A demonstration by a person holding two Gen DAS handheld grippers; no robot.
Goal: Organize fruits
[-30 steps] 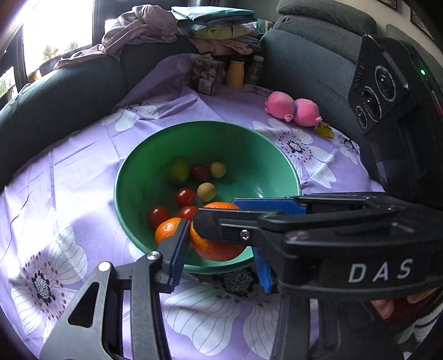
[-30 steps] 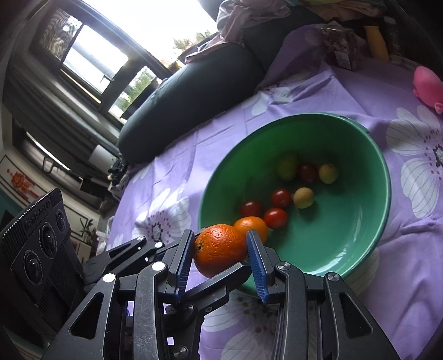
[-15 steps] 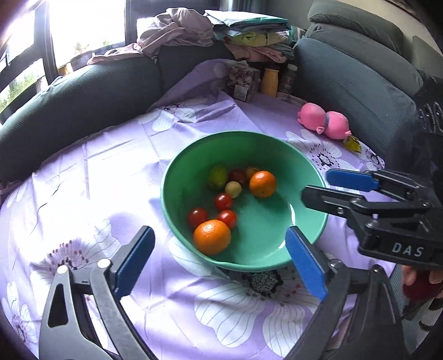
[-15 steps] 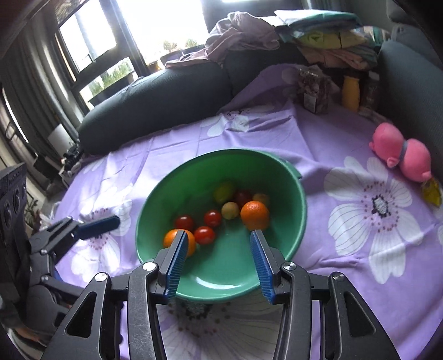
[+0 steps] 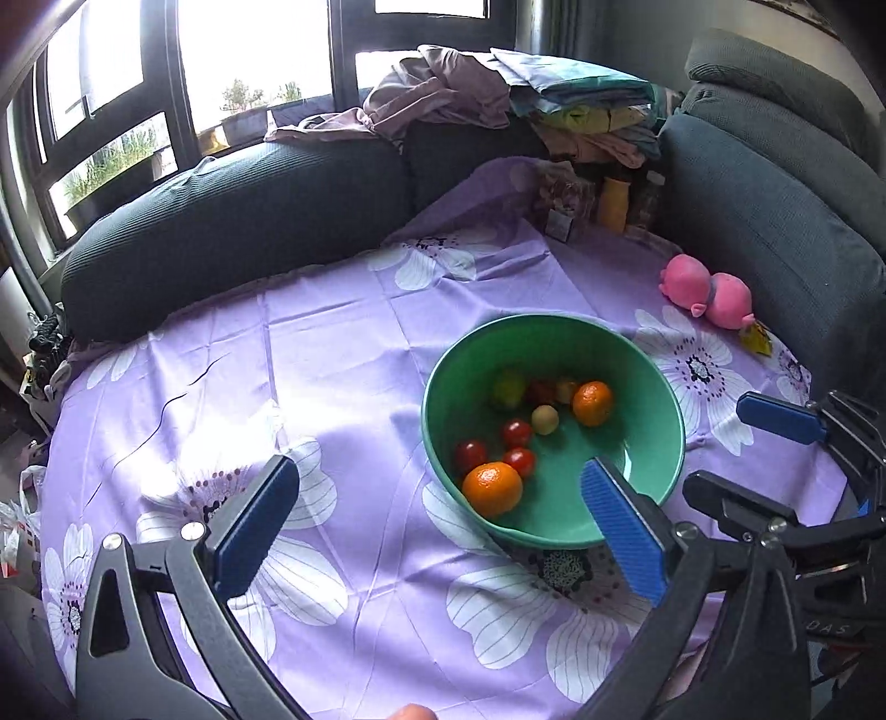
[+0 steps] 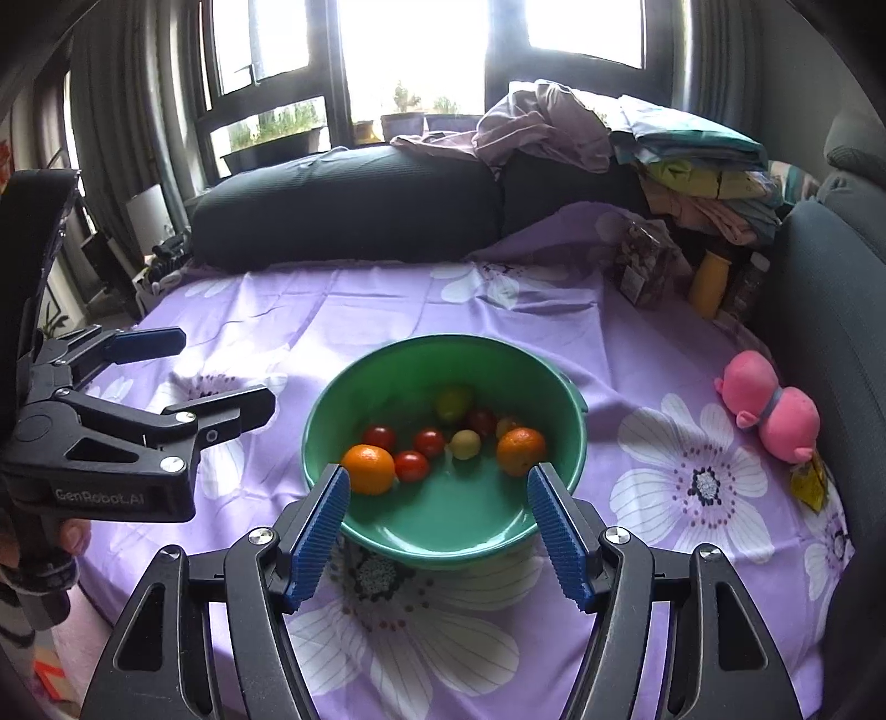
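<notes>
1. Where the purple flowered cloth (image 6: 387, 310) covers the surface, it fills the middle and lower part of both my views, creased in long folds, with large white blossoms printed across it.
2. My right claw (image 6: 437, 531) stands wide open at the bottom centre of its view, blue pads apart and holding nothing, just at the near rim of the green bowl (image 6: 326, 421).
3. My left claw (image 5: 437, 531) is also spread open and empty at the bottom of its view; its right pad overlaps the bowl's near right edge in the picture, its left pad hangs over bare cloth.
4. The fruit lies inside the bowl: one orange (image 6: 368, 469) at the near left, a second orange (image 6: 520, 451) to the right, red tomatoes (image 6: 429, 441) between them, and small yellow-green fruits behind.
5. A dark sofa cushion (image 6: 343, 210) runs along the far edge of the cloth, with a pile of folded laundry (image 6: 692, 160) at the upper right.
6. Windows (image 6: 421, 50) glare bright across the top of the frame, potted plants on the sill.
7. A pink plush toy (image 6: 769, 407) lies on the cloth at the right, beside a grey sofa arm; a yellow bottle (image 6: 709, 285) stands further back.
</notes>
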